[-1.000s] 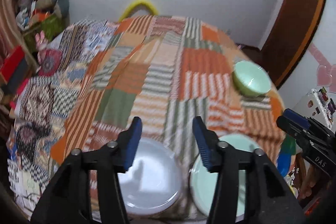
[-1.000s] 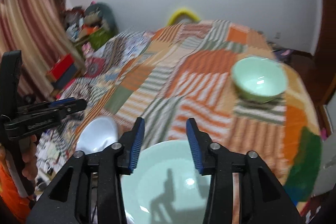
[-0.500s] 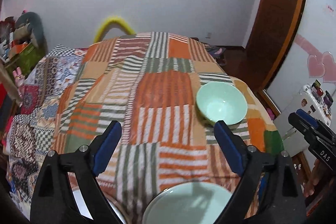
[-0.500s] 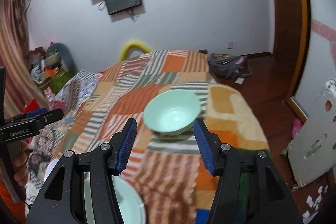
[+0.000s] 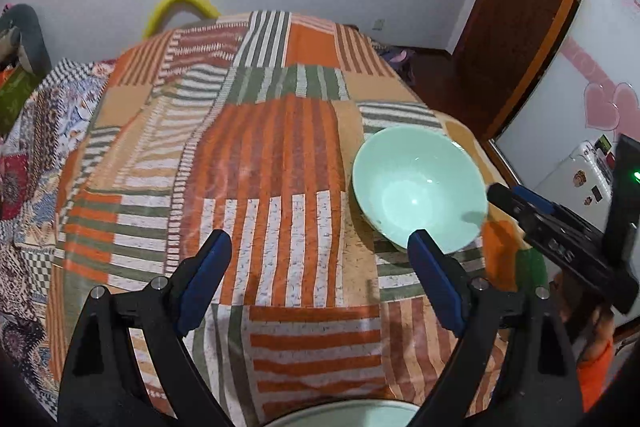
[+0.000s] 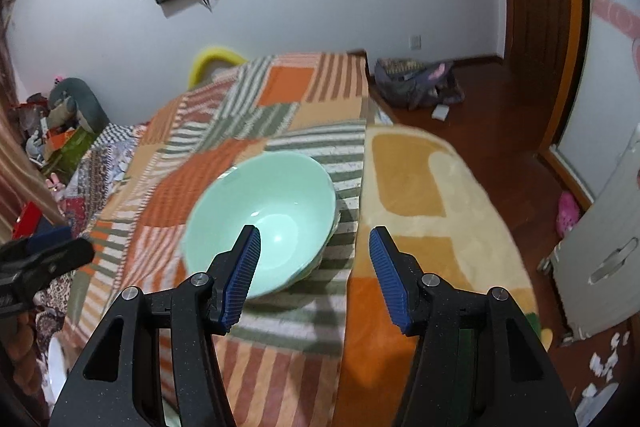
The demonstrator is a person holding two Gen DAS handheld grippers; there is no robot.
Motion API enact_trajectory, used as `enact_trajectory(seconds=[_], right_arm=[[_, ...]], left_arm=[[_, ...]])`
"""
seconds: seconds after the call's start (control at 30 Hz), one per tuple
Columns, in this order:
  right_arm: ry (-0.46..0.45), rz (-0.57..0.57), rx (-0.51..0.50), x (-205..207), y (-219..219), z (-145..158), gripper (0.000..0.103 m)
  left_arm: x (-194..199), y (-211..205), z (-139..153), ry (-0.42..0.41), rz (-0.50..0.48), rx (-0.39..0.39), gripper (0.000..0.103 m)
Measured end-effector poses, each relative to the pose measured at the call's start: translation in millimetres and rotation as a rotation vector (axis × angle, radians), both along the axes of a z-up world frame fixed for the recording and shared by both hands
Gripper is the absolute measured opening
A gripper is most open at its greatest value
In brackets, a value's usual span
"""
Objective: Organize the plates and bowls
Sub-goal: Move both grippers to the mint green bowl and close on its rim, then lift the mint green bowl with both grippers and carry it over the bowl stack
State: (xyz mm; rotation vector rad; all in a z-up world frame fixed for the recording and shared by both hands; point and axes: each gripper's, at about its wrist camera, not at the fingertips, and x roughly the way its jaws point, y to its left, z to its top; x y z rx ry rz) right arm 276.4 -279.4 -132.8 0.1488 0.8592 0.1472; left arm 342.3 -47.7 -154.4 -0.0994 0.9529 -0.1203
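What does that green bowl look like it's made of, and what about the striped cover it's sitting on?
The green bowl looks like glazed ceramic or glossy melamine: a smooth, even mint surface with small bright glints inside. The look alone leaves it open which. The striped cover looks like woven or knitted fabric, matte and slightly fuzzy, in patchwork blocks of orange, green and white stripes that drape over the edges.

White letters mark the side of the black right tool [image 5: 560,251], seen upside down and too blurred to read.
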Motion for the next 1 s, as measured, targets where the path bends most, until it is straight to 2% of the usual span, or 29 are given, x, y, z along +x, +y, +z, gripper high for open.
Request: enact_trajectory(seconds=[0.27, 0.53, 0.6, 0.73, 0.8, 0.93, 1.0], right_arm=[[0.105, 0.020, 0.005, 25, -1, -30, 0.014], [0.092, 0.073, -0.036, 2, 2, -23, 0.014], [0.093, 0.093, -0.042, -7, 3, -21, 0.015], [0.096, 0.127, -0.037, -15, 7, -21, 0.015], [0.097, 0.143, -0.032, -18, 9, -21, 0.015], [0.104, 0.159, -0.013, -19, 14, -23, 0.015], [0.109, 0.152, -0.007, -18, 14, -25, 0.015]], left_arm=[[17, 8, -28, 0.056, 0.008, -0.060, 0.090], [25, -8, -34, 0.062, -0.039, -0.089, 0.087], [28, -14, -37, 0.074, -0.047, -0.079, 0.075], [33, -22, -48, 0.116, -0.070, -0.068, 0.067], [35, -24, -54, 0.143, -0.075, -0.069, 0.053], [37, -27, -66, 0.177, -0.098, -0.080, 0.034], [36, -30, -70, 0.188, -0.117, -0.070, 0.016]])
